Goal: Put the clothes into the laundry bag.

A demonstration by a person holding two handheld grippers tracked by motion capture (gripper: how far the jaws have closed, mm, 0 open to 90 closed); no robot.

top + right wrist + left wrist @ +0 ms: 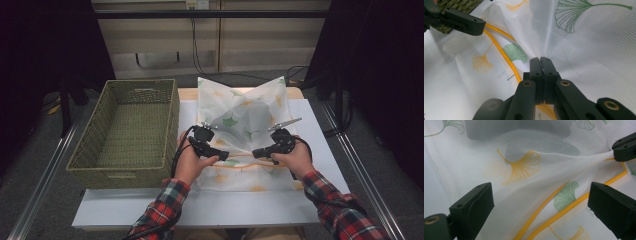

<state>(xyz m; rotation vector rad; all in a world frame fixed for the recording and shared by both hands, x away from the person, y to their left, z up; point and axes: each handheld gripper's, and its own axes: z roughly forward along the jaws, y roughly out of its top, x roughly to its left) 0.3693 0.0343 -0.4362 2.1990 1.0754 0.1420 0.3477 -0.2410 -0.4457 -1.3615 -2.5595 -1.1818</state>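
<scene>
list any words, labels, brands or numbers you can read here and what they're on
None: no readable text in any view.
The cloth carries printed ginkgo leaves and a yellow line, no lettering.
The woven basket has no label.
The left gripper and right gripper bear no markings.

The cloth [245, 120] covers the far end of the table [320, 165], and its own near edge lies under both hands. Whether fabric sits pinched in the right claw [540, 65] cannot be told; its tips hide that spot.
</scene>
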